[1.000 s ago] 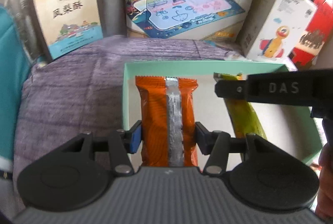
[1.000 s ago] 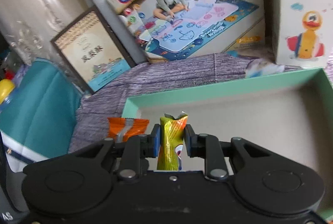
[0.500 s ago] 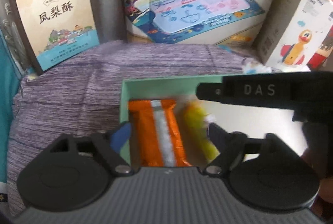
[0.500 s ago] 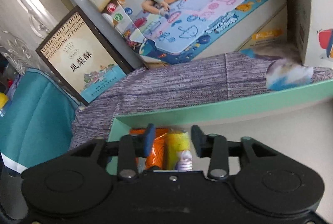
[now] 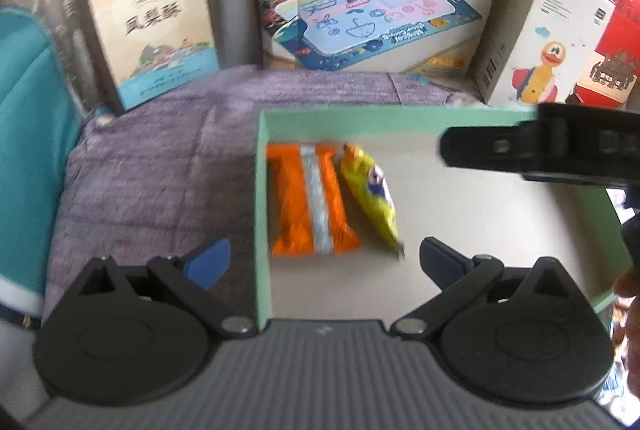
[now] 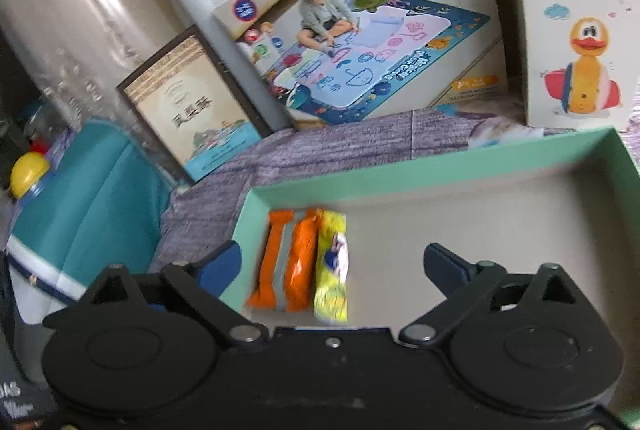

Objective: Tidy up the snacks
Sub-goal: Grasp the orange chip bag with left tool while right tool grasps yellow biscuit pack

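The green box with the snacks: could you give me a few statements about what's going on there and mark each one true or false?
1. The orange packet lies inside the green box. True.
2. The yellow packet lies outside the box on the purple cloth. False: it lies in the box, beside the orange packet.
3. The left gripper clamps the orange packet. False: its jaws are opening, with nothing between them.
4. The right gripper holds nothing. True.
5. The duck box stands behind the green box. True.

Glossy foil snack packets, matt cardboard box
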Tool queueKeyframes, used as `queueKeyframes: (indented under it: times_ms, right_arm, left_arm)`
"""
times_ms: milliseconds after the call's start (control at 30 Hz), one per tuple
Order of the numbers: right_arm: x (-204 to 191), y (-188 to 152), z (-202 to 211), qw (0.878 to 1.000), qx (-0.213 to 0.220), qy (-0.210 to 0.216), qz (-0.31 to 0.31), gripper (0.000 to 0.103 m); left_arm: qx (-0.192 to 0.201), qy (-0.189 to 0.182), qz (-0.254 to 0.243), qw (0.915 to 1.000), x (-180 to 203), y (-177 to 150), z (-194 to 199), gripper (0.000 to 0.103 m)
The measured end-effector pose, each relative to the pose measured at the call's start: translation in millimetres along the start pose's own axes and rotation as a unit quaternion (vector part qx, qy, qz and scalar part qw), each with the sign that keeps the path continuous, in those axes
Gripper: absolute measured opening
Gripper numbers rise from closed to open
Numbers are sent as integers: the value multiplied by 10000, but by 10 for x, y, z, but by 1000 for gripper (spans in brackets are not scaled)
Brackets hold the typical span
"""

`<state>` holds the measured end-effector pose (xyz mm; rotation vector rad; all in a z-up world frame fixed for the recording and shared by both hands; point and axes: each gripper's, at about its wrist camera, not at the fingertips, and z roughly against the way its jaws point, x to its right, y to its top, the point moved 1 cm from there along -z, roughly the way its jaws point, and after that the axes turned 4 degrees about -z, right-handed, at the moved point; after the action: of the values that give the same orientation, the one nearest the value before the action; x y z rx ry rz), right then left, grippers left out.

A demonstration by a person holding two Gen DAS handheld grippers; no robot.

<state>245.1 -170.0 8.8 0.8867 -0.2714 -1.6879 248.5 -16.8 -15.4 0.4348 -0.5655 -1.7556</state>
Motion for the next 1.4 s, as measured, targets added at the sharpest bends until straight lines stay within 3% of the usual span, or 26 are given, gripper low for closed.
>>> queueKeyframes:
  times_ms: [300,667,833,1100,1167,1233,1333,1400]
  right_arm:
    - [14,-520,497,9994,-242,48,241,102]
    - [41,-1228,638,9952,-886,104,412,101]
    - [67,-1346,592,9913,-1157,33,621,81]
    - [29,-1434,516,9841,-1465,-50,1005,75]
    - [5,-1445,470,9820,-1541,-53,1092,70]
    - [-18,-1498,427,9784,-1705,-60,1170,57]
    - [-50,-1568,391,9752,-1827,-89,1248,48]
    - [-53,-1600,398,9749,-1909,-34,1145,48]
  left_arm:
    - [-65,-28,178,9998,-53,-661,471,103]
    - [-466,75,393,9981,-134,-1382,548,103]
    - [-567,122,495,9971,-223,-1498,511,103]
    - [-656,76,520,9965,-200,-1504,375,103]
    - [-671,88,507,9964,-182,-1505,340,103]
    - [-673,94,493,9965,-169,-1505,313,103]
    - [-681,134,490,9964,-184,-1503,283,103]
    - [-700,160,526,9960,-212,-1511,268,103]
